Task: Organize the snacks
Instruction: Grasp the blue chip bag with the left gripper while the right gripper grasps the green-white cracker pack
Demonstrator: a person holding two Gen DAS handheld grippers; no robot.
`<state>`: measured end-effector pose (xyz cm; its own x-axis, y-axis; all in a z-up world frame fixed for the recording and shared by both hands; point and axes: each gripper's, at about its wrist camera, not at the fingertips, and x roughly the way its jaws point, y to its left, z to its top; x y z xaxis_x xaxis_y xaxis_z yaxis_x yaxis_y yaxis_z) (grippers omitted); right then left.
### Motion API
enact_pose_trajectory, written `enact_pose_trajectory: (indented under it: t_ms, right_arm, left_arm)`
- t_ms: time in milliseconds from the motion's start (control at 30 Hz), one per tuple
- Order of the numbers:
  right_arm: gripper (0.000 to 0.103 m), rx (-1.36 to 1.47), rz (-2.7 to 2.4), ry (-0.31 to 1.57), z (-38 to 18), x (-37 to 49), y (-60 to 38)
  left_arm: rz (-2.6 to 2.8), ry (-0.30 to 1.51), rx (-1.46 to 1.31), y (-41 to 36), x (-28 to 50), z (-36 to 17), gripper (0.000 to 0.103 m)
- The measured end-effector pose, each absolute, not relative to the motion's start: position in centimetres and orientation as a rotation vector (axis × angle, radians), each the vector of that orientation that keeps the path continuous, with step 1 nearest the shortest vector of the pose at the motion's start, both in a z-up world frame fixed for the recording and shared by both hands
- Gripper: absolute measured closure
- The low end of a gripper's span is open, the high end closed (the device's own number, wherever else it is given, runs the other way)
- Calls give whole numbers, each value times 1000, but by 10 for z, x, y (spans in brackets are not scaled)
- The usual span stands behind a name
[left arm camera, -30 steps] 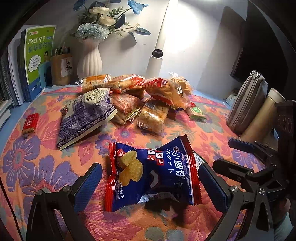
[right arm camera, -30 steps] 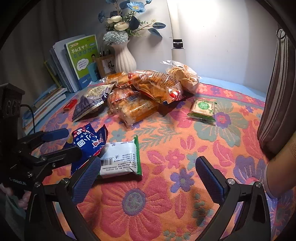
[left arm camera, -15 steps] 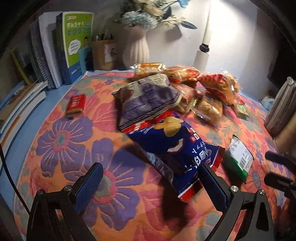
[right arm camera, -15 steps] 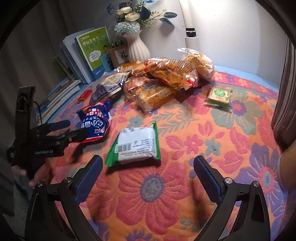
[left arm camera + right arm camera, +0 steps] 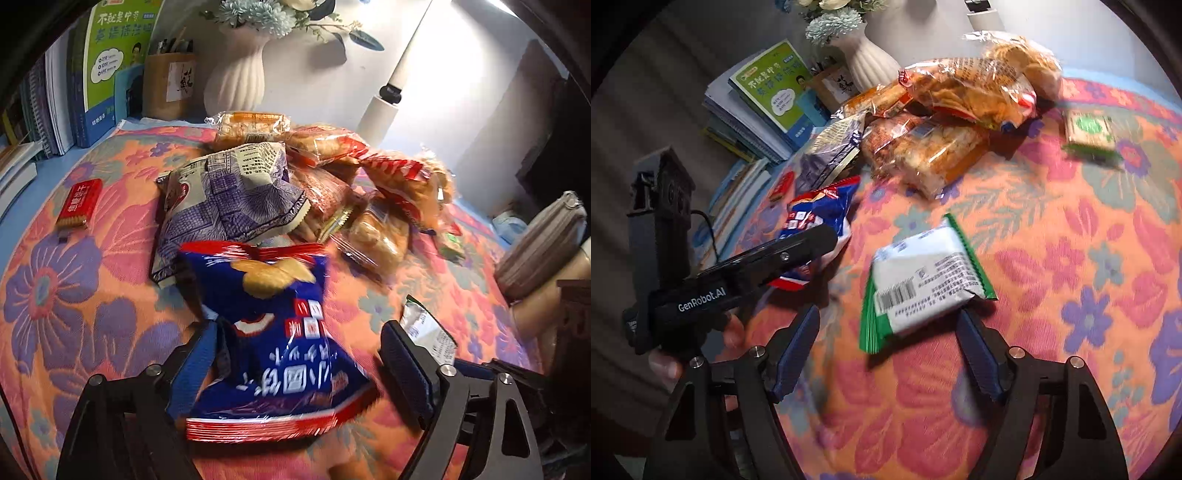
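A blue and red chip bag lies between the fingers of my left gripper, its top end against a purple and white snack bag. The left fingers stand wide, partly around the bag, not pressing it. The right wrist view shows the same blue bag beside the left gripper. A white and green packet lies just ahead of my open right gripper, its near end between the fingertips. A heap of clear-wrapped pastries and crisps sits behind.
A small red packet lies at the left on the floral cloth. A small green packet lies far right. Books, a pen holder, a white vase and a lamp post line the back. A grey pouch stands right.
My left gripper has closed in on the blue bag, which now fills the space between its fingers, near the purple bag. My right gripper has moved up to the white and green packet.
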<state>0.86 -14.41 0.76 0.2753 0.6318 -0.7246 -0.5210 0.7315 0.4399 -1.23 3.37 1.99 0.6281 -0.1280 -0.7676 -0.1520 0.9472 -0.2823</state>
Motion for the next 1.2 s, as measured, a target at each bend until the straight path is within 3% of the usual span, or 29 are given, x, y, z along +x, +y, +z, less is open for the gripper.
enact_pose_trajectory:
  t_ms: [67, 100, 500, 533, 567, 667, 1200]
  right_arm:
    - [28, 96, 758, 1016, 8, 16, -138]
    - [28, 82, 747, 1011, 7, 19, -136]
    - [28, -89, 598, 933, 1, 19, -107]
    - [31, -112, 581, 927, 1, 18, -104]
    - [40, -139, 552, 916, 1, 17, -102]
    - [51, -149, 520, 902, 1, 15, -105]
    - [53, 55, 496, 918, 13, -29, -217]
  left_arm:
    - [35, 895, -319, 35, -9, 17, 41]
    - [43, 896, -323, 38, -8, 16, 46]
    - [4, 834, -423, 59, -19, 12, 47]
    - [6, 835, -414, 58, -19, 12, 47]
    - [9, 836, -401, 55, -18, 12, 47]
    - [20, 843, -373, 51, -16, 12, 45]
    - [-33, 848, -281, 3, -45, 25, 52]
